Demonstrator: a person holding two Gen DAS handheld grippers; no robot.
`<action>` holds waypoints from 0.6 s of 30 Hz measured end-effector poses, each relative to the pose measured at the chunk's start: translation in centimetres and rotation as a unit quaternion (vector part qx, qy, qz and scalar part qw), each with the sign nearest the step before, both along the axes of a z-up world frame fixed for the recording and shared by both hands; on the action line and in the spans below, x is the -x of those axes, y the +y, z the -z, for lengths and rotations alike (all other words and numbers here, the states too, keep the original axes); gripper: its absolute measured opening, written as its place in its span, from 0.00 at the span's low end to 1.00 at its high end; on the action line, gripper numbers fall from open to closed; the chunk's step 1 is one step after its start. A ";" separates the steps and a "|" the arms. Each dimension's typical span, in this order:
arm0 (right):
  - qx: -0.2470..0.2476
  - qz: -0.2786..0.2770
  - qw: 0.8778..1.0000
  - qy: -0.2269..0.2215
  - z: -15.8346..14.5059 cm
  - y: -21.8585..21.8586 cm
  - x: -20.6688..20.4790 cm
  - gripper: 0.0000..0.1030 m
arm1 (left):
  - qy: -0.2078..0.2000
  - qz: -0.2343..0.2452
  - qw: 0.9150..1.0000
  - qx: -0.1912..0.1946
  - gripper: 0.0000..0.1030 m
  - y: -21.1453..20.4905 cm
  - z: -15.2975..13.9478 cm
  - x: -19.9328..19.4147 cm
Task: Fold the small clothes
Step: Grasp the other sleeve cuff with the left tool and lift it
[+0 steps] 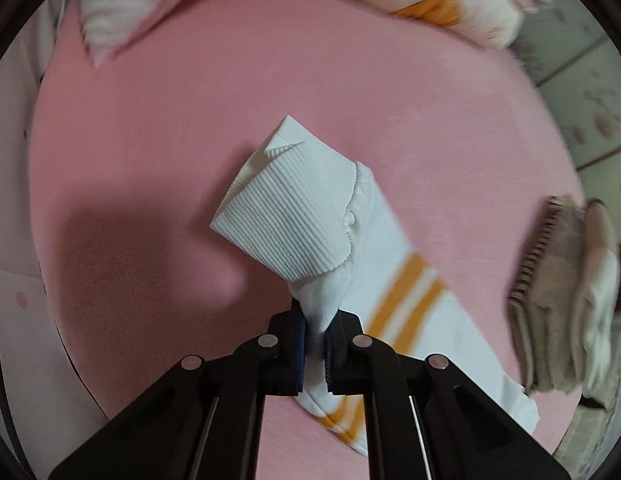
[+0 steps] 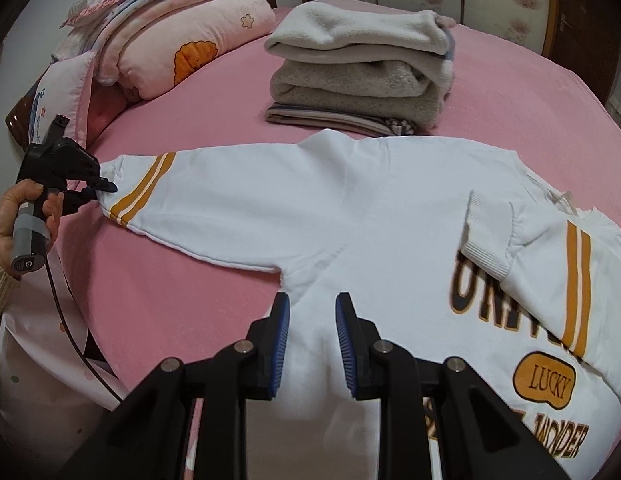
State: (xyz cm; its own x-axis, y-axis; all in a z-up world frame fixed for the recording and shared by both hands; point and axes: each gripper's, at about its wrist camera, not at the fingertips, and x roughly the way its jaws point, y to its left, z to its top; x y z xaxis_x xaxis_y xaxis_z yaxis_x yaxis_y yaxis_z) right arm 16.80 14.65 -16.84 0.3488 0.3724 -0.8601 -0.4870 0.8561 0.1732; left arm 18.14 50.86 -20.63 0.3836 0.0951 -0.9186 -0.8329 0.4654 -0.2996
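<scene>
The left gripper [image 1: 316, 334] has its jaws pinching the sweatshirt [image 2: 350, 216] sleeve (cuff at frame centre), while the right gripper [image 2: 312, 330], jaws spread, hovers over its hem, lettering cut off lower right.

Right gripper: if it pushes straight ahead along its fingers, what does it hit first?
Most likely the white sweatshirt: the right gripper is open with the body fabric right under and ahead of its tips. The folded clothes stack lies further along that line; depth is unclear.

The white sweatshirt [image 2: 350, 216] reads "LUCKY" on an orange patch [image 2: 545, 379], plus "WONDER".
</scene>
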 end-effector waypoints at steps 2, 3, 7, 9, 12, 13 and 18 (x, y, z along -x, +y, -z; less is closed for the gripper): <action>-0.004 0.010 1.000 -0.003 -0.4 -1.1 0.0 0.23 | -0.025 0.023 0.999 -0.017 0.05 -2.0 -2.1 -0.4; -0.006 0.017 1.000 -0.005 -0.6 -1.9 0.0 0.23 | -0.046 0.046 0.997 -0.027 0.05 -4.2 -3.8 -0.7; -0.019 0.049 0.999 -0.013 -1.6 -5.0 -0.1 0.23 | -0.104 0.130 0.985 -0.044 0.05 -11.9 -8.2 -2.2; -0.026 0.069 0.997 -0.020 -2.2 -7.0 -0.1 0.23 | -0.134 0.190 0.972 -0.047 0.05 -17.5 -10.4 -3.2; -0.034 0.100 0.994 -0.031 -3.1 -10.2 0.3 0.23 | -0.160 0.269 0.949 -0.045 0.05 -25.6 -12.1 -4.6; -0.033 0.111 0.993 -0.037 -3.3 -11.5 0.6 0.23 | -0.166 0.292 0.941 -0.041 0.05 -28.1 -12.2 -4.9; -0.022 0.157 0.986 -0.055 -3.6 -16.8 1.2 0.23 | -0.157 0.379 0.911 -0.037 0.05 -39.0 -10.4 -6.8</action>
State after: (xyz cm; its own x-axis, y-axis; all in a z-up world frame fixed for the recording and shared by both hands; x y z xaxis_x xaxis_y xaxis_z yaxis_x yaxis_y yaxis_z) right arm 15.60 -2.17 -13.25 0.5430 0.2662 -0.7964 -0.2161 0.9608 0.1738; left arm 24.96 11.82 -10.25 0.6085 -0.2491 -0.7534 -0.1426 0.8997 -0.4126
